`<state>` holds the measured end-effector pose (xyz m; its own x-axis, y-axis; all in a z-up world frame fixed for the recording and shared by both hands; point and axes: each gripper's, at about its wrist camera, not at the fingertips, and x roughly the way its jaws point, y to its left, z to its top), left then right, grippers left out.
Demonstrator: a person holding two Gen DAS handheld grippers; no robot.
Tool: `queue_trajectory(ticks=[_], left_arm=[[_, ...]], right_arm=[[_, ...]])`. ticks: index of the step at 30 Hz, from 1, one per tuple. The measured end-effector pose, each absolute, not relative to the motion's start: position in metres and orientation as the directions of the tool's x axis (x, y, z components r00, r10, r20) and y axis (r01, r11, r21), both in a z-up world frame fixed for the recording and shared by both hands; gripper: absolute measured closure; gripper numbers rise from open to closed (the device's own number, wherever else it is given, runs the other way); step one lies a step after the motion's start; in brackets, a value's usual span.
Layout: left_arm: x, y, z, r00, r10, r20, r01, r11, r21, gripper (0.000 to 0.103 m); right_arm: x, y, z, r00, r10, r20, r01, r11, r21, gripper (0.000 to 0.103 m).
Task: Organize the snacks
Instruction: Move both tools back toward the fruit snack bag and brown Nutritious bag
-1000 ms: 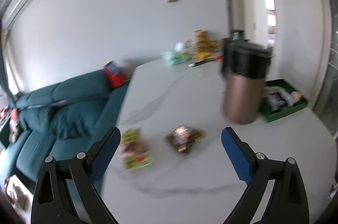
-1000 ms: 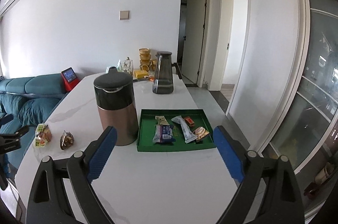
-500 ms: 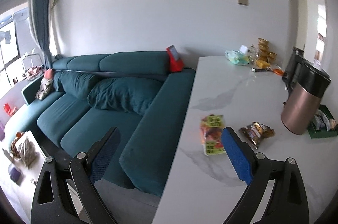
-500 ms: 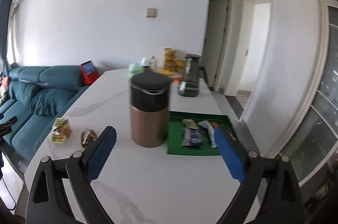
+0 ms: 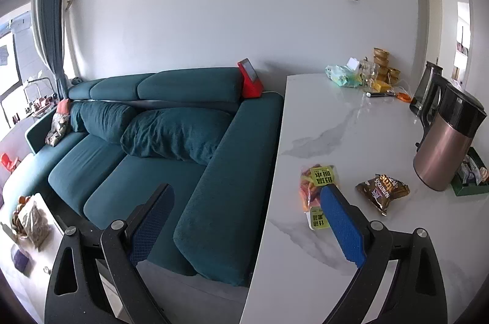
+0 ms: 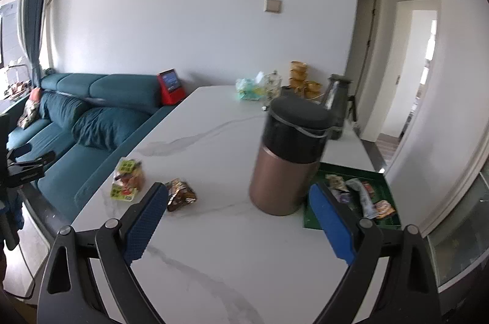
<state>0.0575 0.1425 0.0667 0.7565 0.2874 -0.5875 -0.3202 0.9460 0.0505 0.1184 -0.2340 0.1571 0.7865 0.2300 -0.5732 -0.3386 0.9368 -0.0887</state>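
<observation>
A green and orange snack pack (image 5: 316, 186) and a brown snack bag (image 5: 382, 192) lie near the left edge of the white marble table (image 5: 336, 122). Both also show in the right wrist view, the green pack (image 6: 126, 178) and the brown bag (image 6: 180, 193). A green tray (image 6: 371, 180) with several snack packets sits behind a copper thermos (image 6: 287, 159). My left gripper (image 5: 244, 195) is open and empty, off the table's left edge over the sofa side. My right gripper (image 6: 238, 195) is open and empty, above the table's near part.
A teal sofa (image 5: 159, 134) runs along the table's left side. A dark glass kettle (image 5: 428, 91), stacked yellow bowls (image 5: 382, 64) and a tissue pack (image 5: 342, 73) stand at the table's far end. A red device (image 5: 250, 79) sits on the sofa back.
My left gripper has swung left, from facing the snacks and thermos to facing the sofa. My right gripper has turned left, so the thermos and loose snacks moved toward the view's middle.
</observation>
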Motion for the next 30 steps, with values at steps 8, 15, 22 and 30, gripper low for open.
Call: queue_trajectory(ticks=[8, 15, 22, 30], left_arm=[[0.066, 0.134, 0.073, 0.743, 0.304, -0.596, -0.326, 0.943, 0.074, 0.009], [0.08, 0.121, 0.076, 0.727, 0.338, -0.597, -0.35, 0.931, 0.101, 0.009], [0.096, 0.101, 0.069, 0.712, 0.333, -0.618, -0.341, 0.934, 0.11, 0.009], [0.124, 0.077, 0.056, 0.691, 0.311, -0.653, -0.307, 0.943, 0.124, 0.009]], right_arm=[[0.145, -0.212, 0.136, 0.718, 0.331, -0.612, -0.437, 0.899, -0.026, 0.0], [0.171, -0.19, 0.118, 0.666, 0.386, -0.638, -0.511, 0.859, -0.014, 0.0], [0.192, -0.171, 0.098, 0.617, 0.418, -0.667, -0.563, 0.827, -0.002, 0.0], [0.215, -0.148, 0.075, 0.57, 0.437, -0.696, -0.6, 0.8, 0.01, 0.0]])
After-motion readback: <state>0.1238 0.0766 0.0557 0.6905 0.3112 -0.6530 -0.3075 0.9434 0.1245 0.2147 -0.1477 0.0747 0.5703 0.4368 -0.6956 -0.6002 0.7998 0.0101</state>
